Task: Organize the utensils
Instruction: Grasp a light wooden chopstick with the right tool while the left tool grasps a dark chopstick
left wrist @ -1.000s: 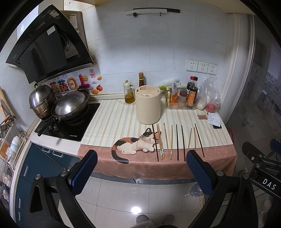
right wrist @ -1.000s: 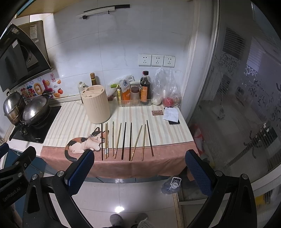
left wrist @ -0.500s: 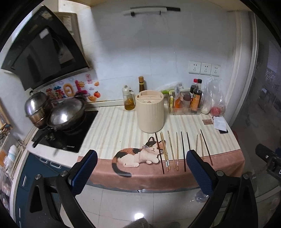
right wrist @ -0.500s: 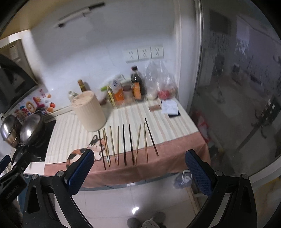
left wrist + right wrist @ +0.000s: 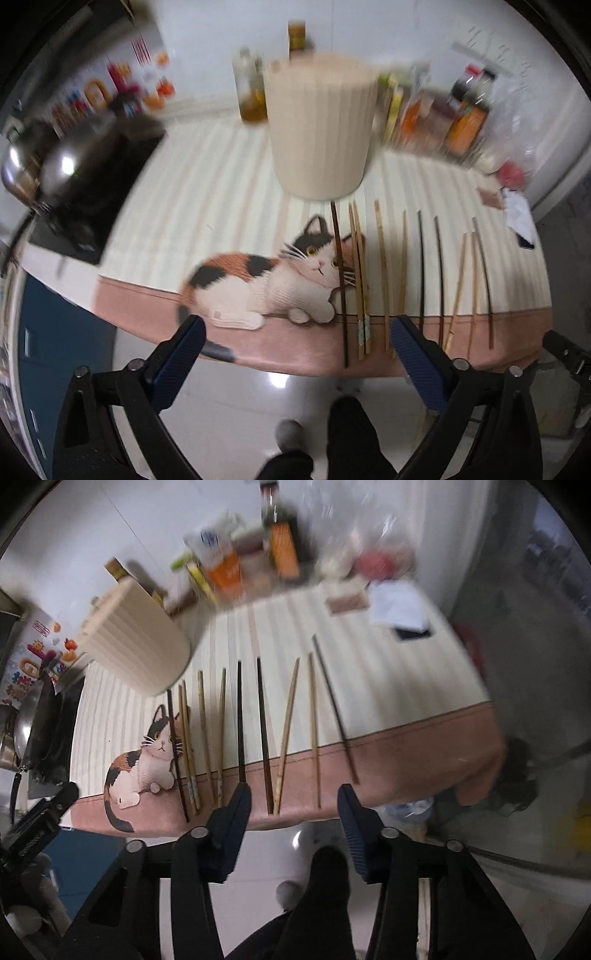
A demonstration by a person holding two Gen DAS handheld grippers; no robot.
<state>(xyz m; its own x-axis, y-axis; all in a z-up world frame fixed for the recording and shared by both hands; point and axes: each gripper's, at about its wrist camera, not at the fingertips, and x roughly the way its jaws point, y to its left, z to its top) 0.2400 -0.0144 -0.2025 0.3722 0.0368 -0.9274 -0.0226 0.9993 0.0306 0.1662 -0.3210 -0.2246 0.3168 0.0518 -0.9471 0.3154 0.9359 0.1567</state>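
A row of chopsticks (image 5: 384, 273) lies side by side on the striped mat (image 5: 207, 192), running from the frame's centre toward the lower right, their near ends on the mat's pink border. Just above them stands the cream ribbed holder (image 5: 319, 125), touching none that can be made out. The left gripper (image 5: 295, 354) hangs at the lower edge, jaws spread wide, holding nothing. The right gripper (image 5: 293, 812) sits low centre, jaws apart and empty, framing the dark chopsticks' (image 5: 264, 731) near ends. Blurred bottles (image 5: 465, 110) crowd the upper right.
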